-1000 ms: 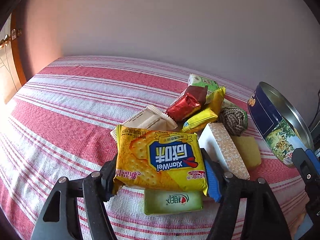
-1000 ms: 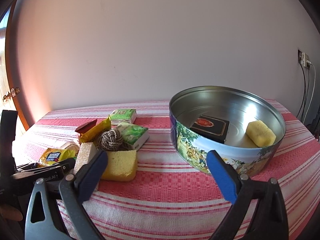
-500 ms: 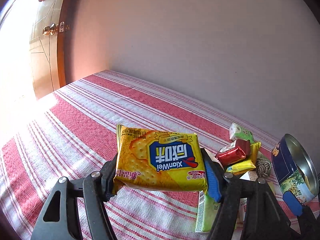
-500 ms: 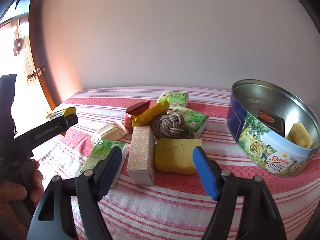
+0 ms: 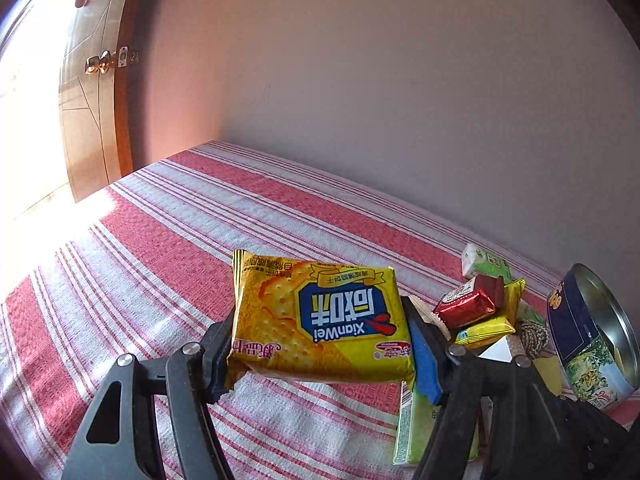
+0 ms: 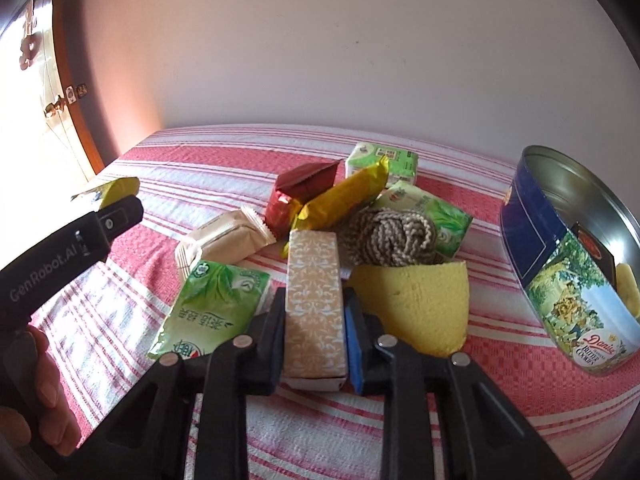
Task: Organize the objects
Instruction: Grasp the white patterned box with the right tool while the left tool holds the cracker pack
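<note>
Right claw (image 6: pixel 314 344) since dropped onto patterned beige box (image 6: pixel 315 304) — closing; left claw (image 5: pixel 320 344) grips yellow cracker pack (image 5: pixel 320 316).

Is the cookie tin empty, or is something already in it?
Not empty. The right wrist view shows the open tin holding a dark packet with a red label and a yellow piece.

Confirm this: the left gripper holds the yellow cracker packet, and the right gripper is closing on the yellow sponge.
Not the sponge. The right wrist view shows the right gripper closing on the patterned beige box; the yellow sponge lies beside it. The left gripper does hold the yellow cracker packet.
</note>
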Tool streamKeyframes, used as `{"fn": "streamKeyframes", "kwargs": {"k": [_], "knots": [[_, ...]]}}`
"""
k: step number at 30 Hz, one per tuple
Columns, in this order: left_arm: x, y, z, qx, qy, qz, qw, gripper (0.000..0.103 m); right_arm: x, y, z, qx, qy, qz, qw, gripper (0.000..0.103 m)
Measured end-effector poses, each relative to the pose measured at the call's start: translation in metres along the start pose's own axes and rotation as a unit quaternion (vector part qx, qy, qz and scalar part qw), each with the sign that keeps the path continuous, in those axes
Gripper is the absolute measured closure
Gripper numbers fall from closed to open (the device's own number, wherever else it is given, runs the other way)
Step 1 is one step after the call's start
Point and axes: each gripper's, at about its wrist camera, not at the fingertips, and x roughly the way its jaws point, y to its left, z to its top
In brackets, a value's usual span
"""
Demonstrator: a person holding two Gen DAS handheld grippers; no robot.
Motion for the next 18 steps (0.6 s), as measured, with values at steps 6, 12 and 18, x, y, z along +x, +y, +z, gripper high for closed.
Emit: {"fn": "streamKeyframes", "kwargs": {"k": [6, 12, 18], "knots": [[-0.012, -0.006, 0.001, 0.000, -0.043, -0.012, 0.9990, 0.031, -0.053, -0.018, 0.006, 0.029, -0.106, 0.073, 0.991, 0.078], [-0.019, -0.026, 0.000, 0.022, -0.060, -0.032, 0.9975, 0.031, -0.080, -0.050, 0.011, 0.057, -0.163, 0.057, 0.983, 0.078], [-0.028, -0.064, -0.004, 0.048, -0.065, -0.048, 0.9955, 0.031, -0.094, -0.095, 0.012, 0.091, -0.179, 0.028, 0.979, 0.078]]}}
